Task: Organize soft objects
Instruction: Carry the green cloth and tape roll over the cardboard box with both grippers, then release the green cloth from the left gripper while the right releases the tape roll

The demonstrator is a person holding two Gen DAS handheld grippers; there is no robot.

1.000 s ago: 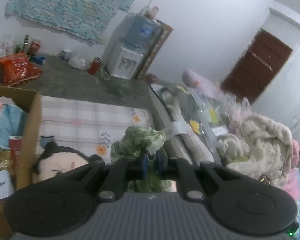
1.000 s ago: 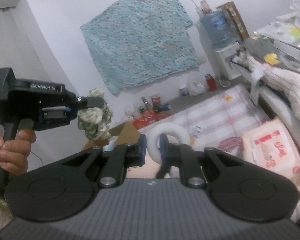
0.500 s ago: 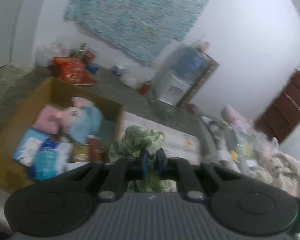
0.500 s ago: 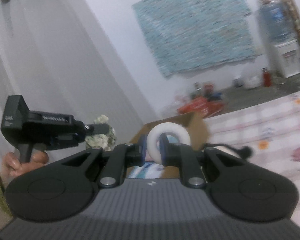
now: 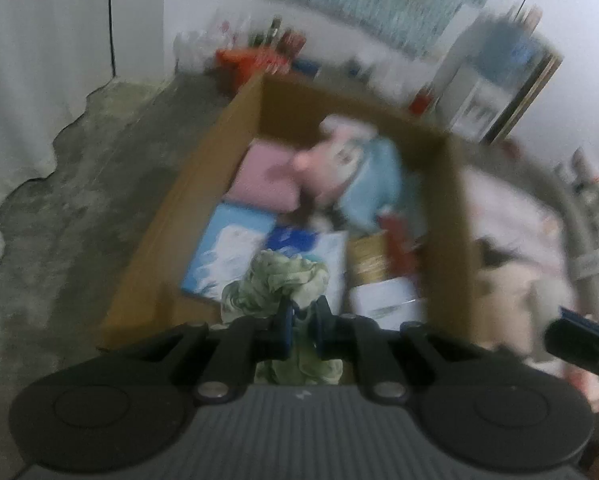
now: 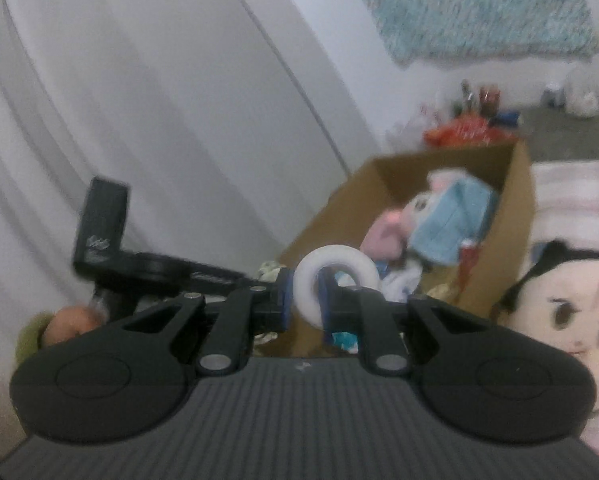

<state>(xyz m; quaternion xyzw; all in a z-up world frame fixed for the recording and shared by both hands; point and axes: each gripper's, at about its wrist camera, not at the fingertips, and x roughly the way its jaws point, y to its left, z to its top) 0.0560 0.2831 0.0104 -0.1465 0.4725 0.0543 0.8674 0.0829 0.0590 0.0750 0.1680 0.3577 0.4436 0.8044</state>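
A grey concrete floor (image 5: 83, 208) beside white curtains carries an open brown cardboard box (image 5: 445, 216) filled with soft toys and packets. Above it, the left hand-held gripper (image 5: 301, 322) stays clamped on a crumpled pale-green fabric scrunchie (image 5: 275, 284). The right hand-held gripper (image 6: 303, 300), beside the box, pinches a white foam ring (image 6: 335, 270); a black-haired plush doll (image 6: 571, 320) lies nearby.

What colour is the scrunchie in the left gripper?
Pale green, mottled with lighter patches. The scrunchie shows best in the left wrist view, pinched in the left gripper.
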